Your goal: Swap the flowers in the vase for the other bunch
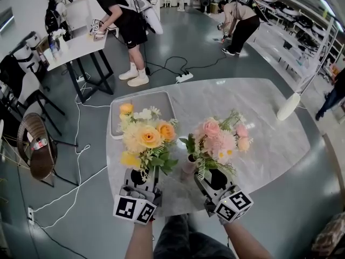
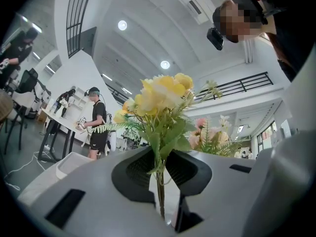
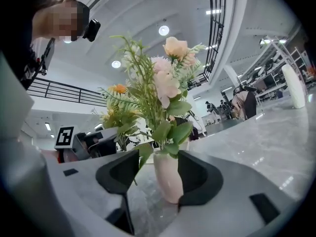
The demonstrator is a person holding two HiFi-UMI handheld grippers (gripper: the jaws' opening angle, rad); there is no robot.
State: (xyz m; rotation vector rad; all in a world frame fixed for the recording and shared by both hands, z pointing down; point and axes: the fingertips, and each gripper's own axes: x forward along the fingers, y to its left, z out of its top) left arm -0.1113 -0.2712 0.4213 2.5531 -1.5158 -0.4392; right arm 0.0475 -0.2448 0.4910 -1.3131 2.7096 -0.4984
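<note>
My left gripper [image 1: 145, 178] is shut on the stems of a yellow and orange bunch [image 1: 148, 136] and holds it upright above the table's near edge. In the left gripper view the thin stems [image 2: 160, 191] run between the black pads [image 2: 134, 174]. To its right, a pale pink vase [image 3: 168, 177] stands on the marble table [image 1: 248, 107] with the pink bunch [image 1: 221, 142] in it. My right gripper [image 3: 159, 157] points level, its jaws on either side of the vase. The right pad [image 3: 197, 174] lies against it; a gap shows at the left pad.
A grey tray [image 1: 161, 101] lies on the table beyond the yellow bunch. A white stand [image 1: 288, 107] sits at the far right. Past the table are cables and a power strip [image 1: 184, 77], chairs [image 1: 35, 144] at left, a desk, and people bending over.
</note>
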